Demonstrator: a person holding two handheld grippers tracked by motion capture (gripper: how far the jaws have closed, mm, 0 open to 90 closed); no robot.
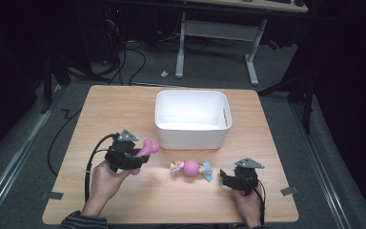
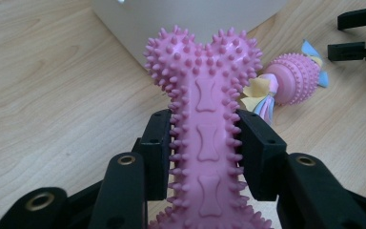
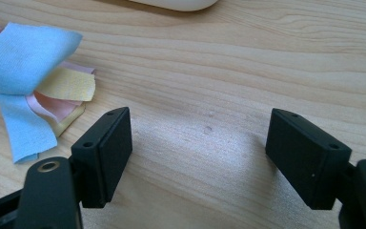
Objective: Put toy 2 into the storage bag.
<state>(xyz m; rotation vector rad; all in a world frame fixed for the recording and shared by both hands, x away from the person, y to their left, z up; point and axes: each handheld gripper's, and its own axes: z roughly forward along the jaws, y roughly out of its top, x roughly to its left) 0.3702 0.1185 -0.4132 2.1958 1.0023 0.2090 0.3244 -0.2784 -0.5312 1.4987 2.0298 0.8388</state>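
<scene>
A: Live now. Left gripper (image 1: pixel 140 153) is clamped on the pink spiky bone (image 1: pixel 147 151), pads squeezing the shaft from both sides. See it in the left gripper view: bone (image 2: pixel 205 138) runs straight out between the jaws, knobby end fwd.

B: Copy. Where's it vs the white bin (image 1: pixel 191 118)?

A: Just off the bin's front-left corner, near side. Looks clear of the wood table (image 1: pixel 114 105), tho I can't be sure from above. Bone's long axis points up-right, roughly toward that corner.

B: So the bin lies ahead and to the right of the tool?

A: Yep, that's the relation that counts. My guess: next is carry it over the front wall & drop it in. Needs enough height to clear the rim. Bin (image 2: pixel 190 19) is right behind the bone tip in the left gripper view, v. close.

B: Right gripper?

A: Right gripper (image 1: pixel 228 177) is spread wide, nothing in it. Parked low, front-right of the bin. Right gripper view: jaws apart, bare wood between, cloth strips (image 3: pixel 33 90) off to one side.

B: Those strips belong to?

A: The pink ball toy (image 1: pixel 191 168) w/ ribbon ends, lying on the table in front of the bin, btw the two grippers. Ends point left-right. Right hand's nearer to it, so prob. its pick later.

B: Risk?

A: Spikes are soft, bone could twist in the grip.
</scene>
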